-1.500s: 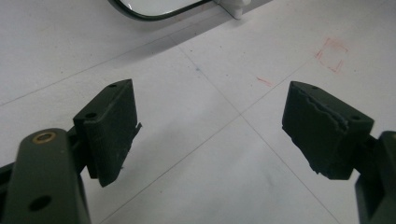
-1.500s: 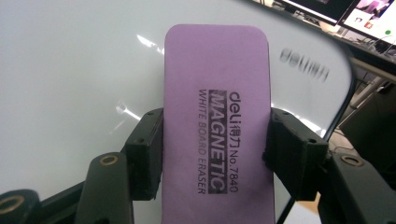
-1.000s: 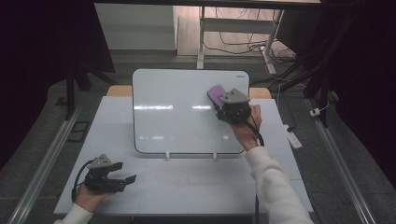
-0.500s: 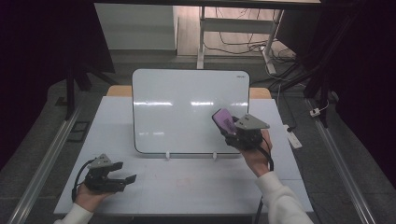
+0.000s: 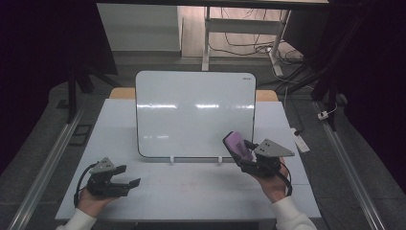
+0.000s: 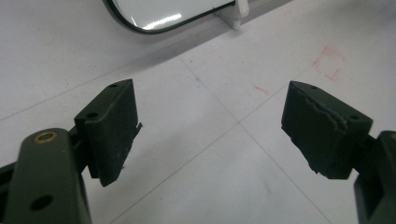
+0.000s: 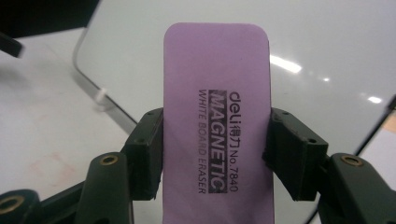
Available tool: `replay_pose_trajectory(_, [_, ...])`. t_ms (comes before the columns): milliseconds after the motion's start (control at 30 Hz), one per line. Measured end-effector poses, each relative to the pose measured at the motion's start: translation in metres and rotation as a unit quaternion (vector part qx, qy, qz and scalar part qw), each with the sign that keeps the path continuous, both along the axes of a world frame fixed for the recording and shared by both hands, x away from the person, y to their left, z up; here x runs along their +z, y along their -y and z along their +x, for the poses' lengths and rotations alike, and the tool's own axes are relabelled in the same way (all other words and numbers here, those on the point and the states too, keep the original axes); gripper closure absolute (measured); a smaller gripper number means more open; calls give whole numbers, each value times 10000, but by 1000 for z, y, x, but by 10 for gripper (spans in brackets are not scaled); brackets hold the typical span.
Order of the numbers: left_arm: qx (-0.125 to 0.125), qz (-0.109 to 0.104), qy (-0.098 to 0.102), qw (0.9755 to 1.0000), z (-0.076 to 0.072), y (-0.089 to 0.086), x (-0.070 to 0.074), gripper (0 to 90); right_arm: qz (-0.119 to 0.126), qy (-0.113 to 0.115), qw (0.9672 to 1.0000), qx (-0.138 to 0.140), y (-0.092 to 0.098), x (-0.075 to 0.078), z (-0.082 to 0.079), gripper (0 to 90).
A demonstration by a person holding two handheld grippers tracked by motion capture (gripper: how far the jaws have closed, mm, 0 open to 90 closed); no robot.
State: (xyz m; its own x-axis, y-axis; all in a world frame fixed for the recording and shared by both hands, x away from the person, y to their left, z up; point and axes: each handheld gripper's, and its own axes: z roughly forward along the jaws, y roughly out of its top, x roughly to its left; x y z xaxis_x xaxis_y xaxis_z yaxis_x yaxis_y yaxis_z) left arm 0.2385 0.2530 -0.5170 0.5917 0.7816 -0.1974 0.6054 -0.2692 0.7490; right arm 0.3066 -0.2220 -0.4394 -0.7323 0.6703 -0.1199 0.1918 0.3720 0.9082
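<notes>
A purple magnetic whiteboard eraser (image 7: 217,116) with black print stands between the pads of my right gripper (image 7: 215,149), which is shut on its long sides. In the high view that gripper (image 5: 239,149) holds the eraser (image 5: 238,145) just in front of the lower right corner of the upright whiteboard (image 5: 195,112), above the white table (image 5: 191,191). My left gripper (image 5: 130,175) rests low at the table's front left, open. Its jaws (image 6: 210,126) have just been closing a little, with nothing between them.
The whiteboard stands on small white feet (image 5: 173,159) at the table's middle. Faint red marks (image 6: 329,60) show on the tabletop. A white power strip (image 5: 301,141) lies off the table's right edge. Metal rails (image 5: 48,163) run along both sides.
My right gripper has carried the eraser from the board's upper right face down and toward me, to the board's lower right corner. The left hand has stayed in place.
</notes>
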Motion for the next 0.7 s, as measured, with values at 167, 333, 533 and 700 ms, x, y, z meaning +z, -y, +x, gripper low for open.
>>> replay_pose_trajectory(167, [-106,15,34,9999,0,4,-1,208,33,-178,9993,328,-5,-6,-5,410])
replay_pose_trajectory(333, [-227,12,102,9997,0,6,0,208,-23,-396,9963,767,-14,-11,-8,410])
replay_pose_trajectory(533, [-272,-34,128,9995,0,5,1,209,-97,-566,9921,1113,-24,-19,-9,410])
replay_pose_trajectory(700, [-306,-37,163,9994,1,7,3,203,-179,-624,9903,1230,-30,-22,-11,410])
